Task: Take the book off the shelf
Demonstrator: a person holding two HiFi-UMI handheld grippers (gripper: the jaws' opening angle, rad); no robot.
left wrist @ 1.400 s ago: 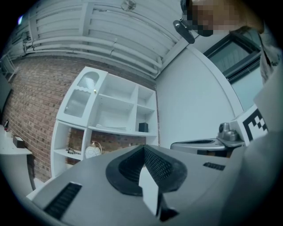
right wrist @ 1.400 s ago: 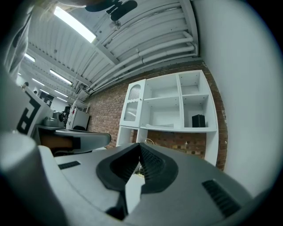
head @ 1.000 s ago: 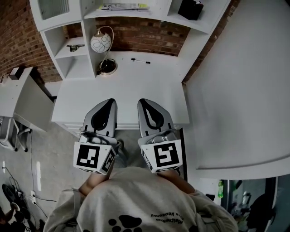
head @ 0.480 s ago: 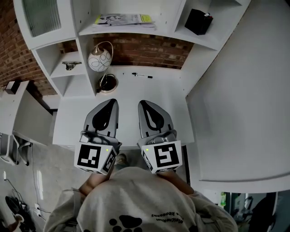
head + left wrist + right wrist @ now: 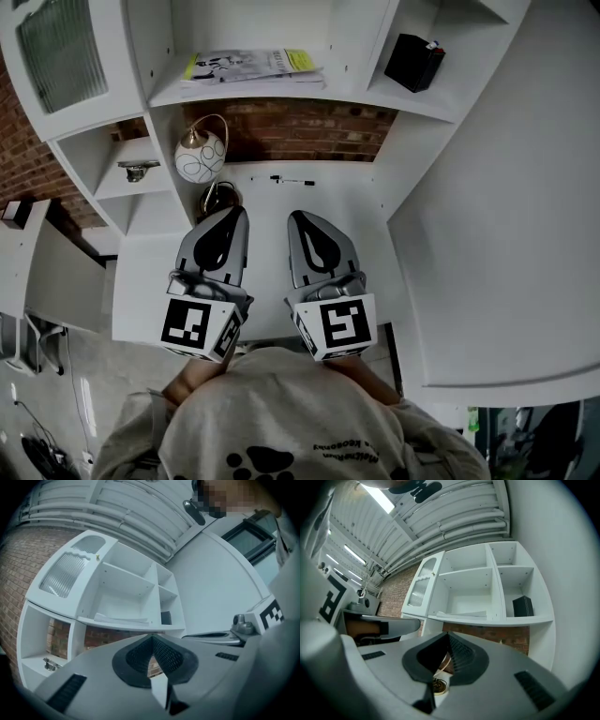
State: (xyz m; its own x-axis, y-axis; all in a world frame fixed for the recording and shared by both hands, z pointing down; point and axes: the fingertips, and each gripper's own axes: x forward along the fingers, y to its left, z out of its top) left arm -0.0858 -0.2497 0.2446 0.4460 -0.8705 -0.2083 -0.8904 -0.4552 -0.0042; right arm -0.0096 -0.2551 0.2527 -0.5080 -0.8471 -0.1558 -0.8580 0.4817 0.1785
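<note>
Both grippers hover low over the white desk [image 5: 323,202], side by side and apart from each other. The left gripper [image 5: 232,212] has its jaws fully together with nothing between them. The right gripper [image 5: 298,217] is likewise closed and empty. The book [image 5: 253,66] lies flat on the shelf [image 5: 246,93], ahead of and above both sets of jaws and well apart from them, with its near edge close to the shelf's front lip. A black box [image 5: 414,61] stands in the next compartment, ahead and to the right of the right jaws. A round lamp [image 5: 201,156] stands just ahead of the left jaws, below the shelf. Assessment: the book appears thin and soft-covered, more a magazine than a bound volume. It is therefore likely light, flexible and prone to drooping if held by one corner, and its cover may be slick. The recommended hold is the near edge at mid-width, one jaw above and one below. Lying flat, it may first need drawing forward over the lip. No contact has been made.
</note>
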